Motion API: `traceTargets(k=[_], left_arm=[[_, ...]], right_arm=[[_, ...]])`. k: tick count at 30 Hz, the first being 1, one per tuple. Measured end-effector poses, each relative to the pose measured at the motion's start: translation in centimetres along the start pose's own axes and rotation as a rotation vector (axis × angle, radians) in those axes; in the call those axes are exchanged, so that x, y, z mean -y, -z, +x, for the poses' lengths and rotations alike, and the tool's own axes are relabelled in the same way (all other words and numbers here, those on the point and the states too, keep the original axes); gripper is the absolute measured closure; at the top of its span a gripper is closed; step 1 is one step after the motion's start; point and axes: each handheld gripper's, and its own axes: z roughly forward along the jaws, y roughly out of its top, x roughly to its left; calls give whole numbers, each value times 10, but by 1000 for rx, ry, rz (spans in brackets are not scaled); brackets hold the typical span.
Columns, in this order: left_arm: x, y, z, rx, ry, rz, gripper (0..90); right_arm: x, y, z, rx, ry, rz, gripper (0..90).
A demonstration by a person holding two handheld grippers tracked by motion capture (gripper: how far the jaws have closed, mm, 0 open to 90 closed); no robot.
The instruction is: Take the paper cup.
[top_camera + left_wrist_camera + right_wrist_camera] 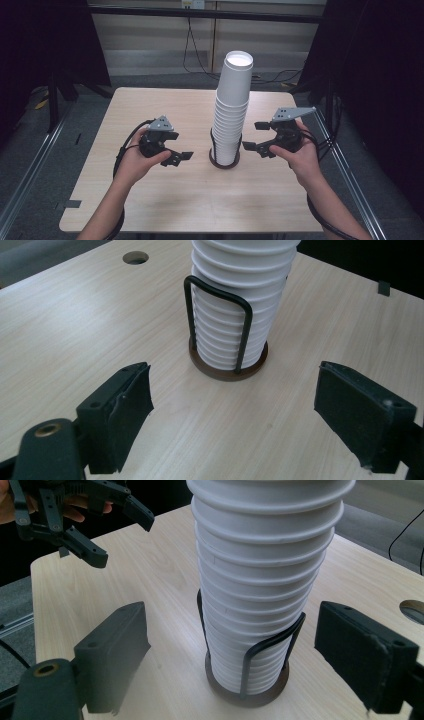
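Note:
A tall stack of white paper cups (231,112) stands upright in a round dark holder with black wire uprights (224,161) at the middle of the wooden table. The left gripper view has the cups (235,315) and their wire holder (220,330) ahead of the jaws. My left gripper (176,146) is open, left of the stack and apart from it. My right gripper (258,136) is open too, close to the stack's right side. In the right gripper view the cup stack (260,590) rises between the wide jaws, untouched, with the left gripper (100,525) beyond.
The light wood table (165,200) has bare room in front and to both sides. A round hole (135,258) is cut in the tabletop. Black curtains and metal rails flank the table; cables hang at the back wall.

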Motion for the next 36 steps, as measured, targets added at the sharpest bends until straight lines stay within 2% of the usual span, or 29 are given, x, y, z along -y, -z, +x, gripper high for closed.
traceTargets(k=[7, 10, 14, 16, 26, 29, 30, 31, 33, 35, 36], left_arm=[[-15, 2, 1, 1, -12, 6, 149], [-28, 5, 3, 14, -2, -18, 149], [-39, 8, 6, 14, -4, -30, 149], [-51, 11, 7, 6, -4, -42, 149], [-79, 9, 5, 23, -20, -29, 150], [-87, 9, 5, 27, -27, -41, 149], [-94, 10, 5, 28, -25, -47, 150], [-94, 10, 5, 28, -25, -47, 150], [-106, 12, 5, 34, -25, -65, 150], [-110, 12, 5, 38, -23, -72, 150], [-118, 12, 4, 37, -33, -73, 150]], right_arm=[[-3, -2, -1, 13, 2, 4, 135], [-8, -1, -2, 21, -1, -10, 135], [-11, -1, -2, 22, -4, -10, 135], [-15, 0, -3, 25, -5, -8, 135], [-26, 0, -6, 40, -11, -32, 135], [-30, 0, -6, 39, -14, -39, 135], [-34, 1, -7, 57, -7, -42, 135], [-34, 1, -7, 57, -7, -42, 135], [-40, 2, -8, 56, -25, -75, 136], [-43, 2, -9, 53, -28, -80, 137], [-48, 1, -9, 58, -28, -92, 138]])
